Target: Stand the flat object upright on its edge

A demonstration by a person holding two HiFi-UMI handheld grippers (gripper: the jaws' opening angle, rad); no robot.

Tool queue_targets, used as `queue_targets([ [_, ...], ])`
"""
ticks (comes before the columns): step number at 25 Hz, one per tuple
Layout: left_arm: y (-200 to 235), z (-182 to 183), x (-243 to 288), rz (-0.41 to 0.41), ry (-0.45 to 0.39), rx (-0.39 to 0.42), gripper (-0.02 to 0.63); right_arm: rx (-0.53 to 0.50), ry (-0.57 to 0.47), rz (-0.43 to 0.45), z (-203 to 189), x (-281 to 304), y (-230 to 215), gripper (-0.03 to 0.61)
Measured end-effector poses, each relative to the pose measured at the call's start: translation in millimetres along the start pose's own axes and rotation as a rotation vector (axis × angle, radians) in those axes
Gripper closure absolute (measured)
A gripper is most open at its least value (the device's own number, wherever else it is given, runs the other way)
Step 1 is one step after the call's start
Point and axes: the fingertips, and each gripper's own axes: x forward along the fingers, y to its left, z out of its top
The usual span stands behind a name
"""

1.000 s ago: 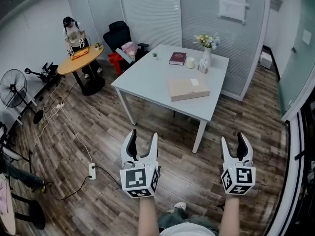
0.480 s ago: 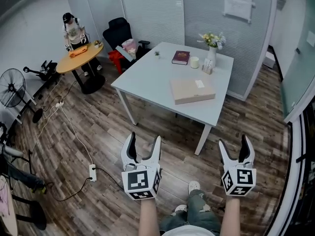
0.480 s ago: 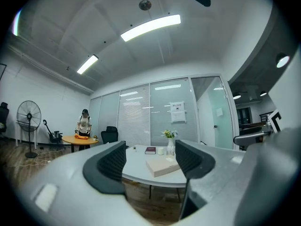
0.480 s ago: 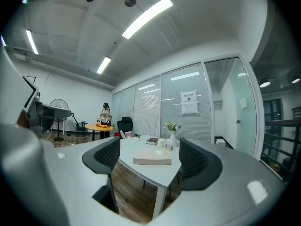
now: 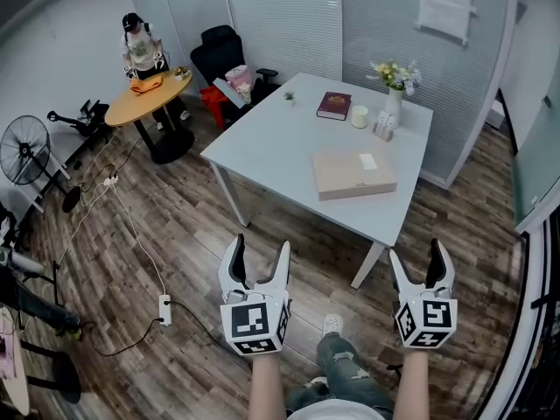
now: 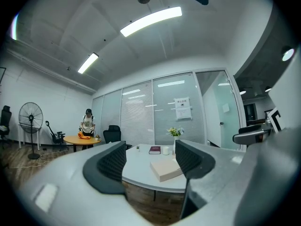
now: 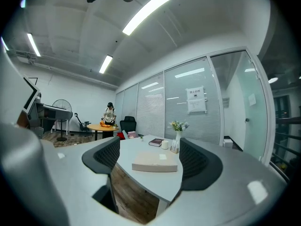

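Box (image 5: pixel 353 174) flat, label (image 5: pixel 368 160) unreadable — left gripper (image 5: pixel 260 247), right gripper (image 5: pixel 416 251) spread.

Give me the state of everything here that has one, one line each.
left gripper: open, empty.
right gripper: open, empty.
box: lying flat on the table, untouched.
book: closed, lying flat.
vase: upright, holding flowers.

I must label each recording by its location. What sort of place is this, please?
Probably an office meeting room: glass partition walls with blinds, a white table carrying a book and a flat box, and a black office chair behind it.
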Motion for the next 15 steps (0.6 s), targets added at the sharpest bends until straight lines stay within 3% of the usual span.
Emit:
queue_targets([
  [15,12,22,184,0.032,-0.006,0.013,0.299,0.015,-0.016,0.052,30,189,-50,0.170],
])
